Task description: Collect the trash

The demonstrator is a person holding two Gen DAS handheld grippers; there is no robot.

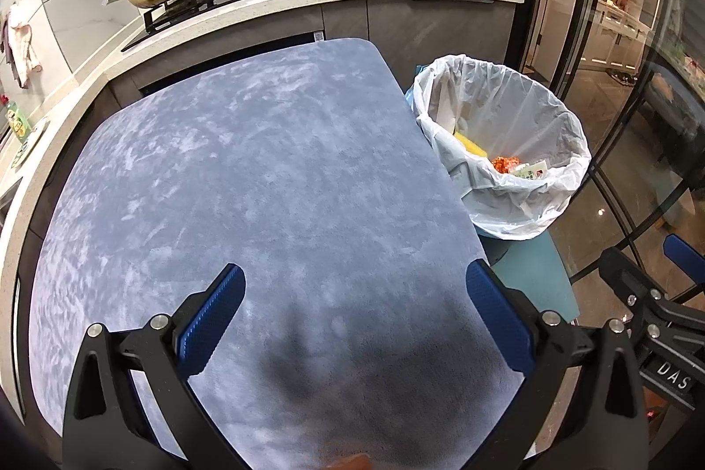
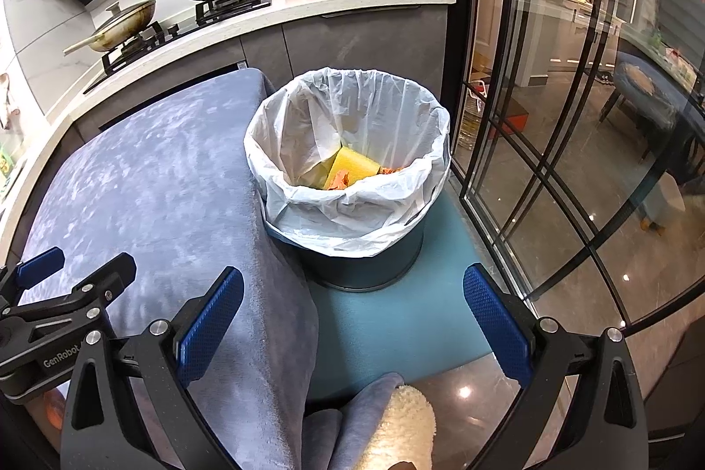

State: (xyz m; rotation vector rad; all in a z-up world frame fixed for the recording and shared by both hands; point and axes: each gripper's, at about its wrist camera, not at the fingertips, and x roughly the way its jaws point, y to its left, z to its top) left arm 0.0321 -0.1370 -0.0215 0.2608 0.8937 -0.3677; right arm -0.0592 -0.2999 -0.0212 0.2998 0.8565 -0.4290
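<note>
Both my left gripper (image 1: 354, 316) and right gripper (image 2: 352, 318) hang spread wide, empty, near the bin (image 2: 352, 179) (trash inside)

Under the left fingers (image 1: 220, 316) lies a matt, plush grey cloth (image 1: 264, 170). Beyond the right fingers (image 2: 493, 316), a thin crinkled plastic liner (image 2: 348, 126) and glossy floor (image 2: 564, 249).

The table cover (image 1: 273, 179) is a mottled grey-blue plush with paler streaks, and beside it on the right the dark bin (image 2: 365, 263) wears a translucent white liner (image 2: 352, 126) over a teal mat (image 2: 396, 320). Inside lie a yellow sponge (image 2: 354, 164) and orange-red scraps (image 1: 504, 164) (one pale green-printed). Both grippers' fingers (image 1: 216, 320) have blue knurled pads on black frames.
</note>
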